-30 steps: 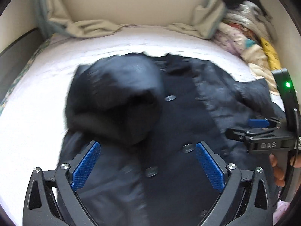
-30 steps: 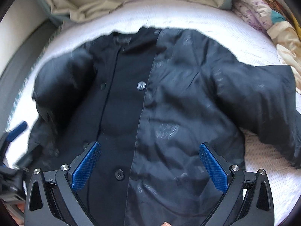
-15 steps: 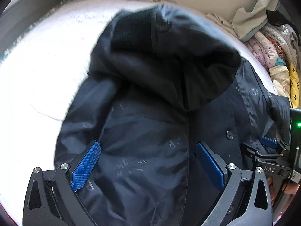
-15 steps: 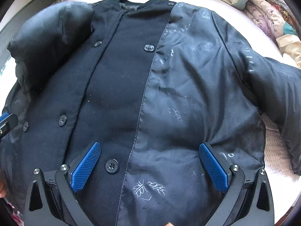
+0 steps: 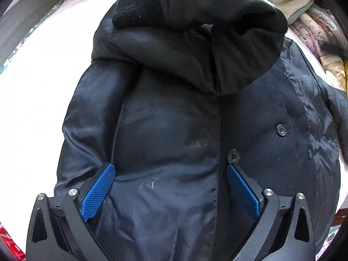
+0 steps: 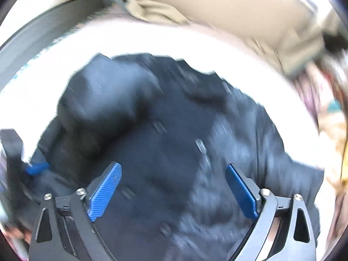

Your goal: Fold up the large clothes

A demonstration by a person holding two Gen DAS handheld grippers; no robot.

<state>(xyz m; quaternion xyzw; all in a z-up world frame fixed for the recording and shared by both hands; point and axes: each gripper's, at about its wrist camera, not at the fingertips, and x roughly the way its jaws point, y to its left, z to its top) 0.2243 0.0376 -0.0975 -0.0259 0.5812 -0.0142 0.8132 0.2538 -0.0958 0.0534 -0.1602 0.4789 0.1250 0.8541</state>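
Observation:
A large black padded coat (image 5: pixel 169 130) with dark buttons lies front up on a white bed (image 5: pixel 43 91). Its left sleeve (image 5: pixel 195 26) is folded across the chest, knit cuff up. My left gripper (image 5: pixel 170 174) is open and empty, close above the coat's lower left panel. In the blurred right wrist view the coat (image 6: pixel 174 143) fills the middle, and my right gripper (image 6: pixel 173 174) is open and empty above its lower front. The left gripper's blue pad (image 6: pixel 35 168) shows at that view's left edge.
A beige headboard with draped beige cloth (image 6: pixel 217 2) stands at the far end of the bed. A pile of patterned clothes (image 5: pixel 319 34) lies at the right. A dark bed frame edge (image 6: pixel 50 32) runs along the left.
My left gripper has moved closer over the coat's left side; the folded sleeve looms larger. My right gripper has pulled back and tilted up fast, blurring its view. Both stayed open.

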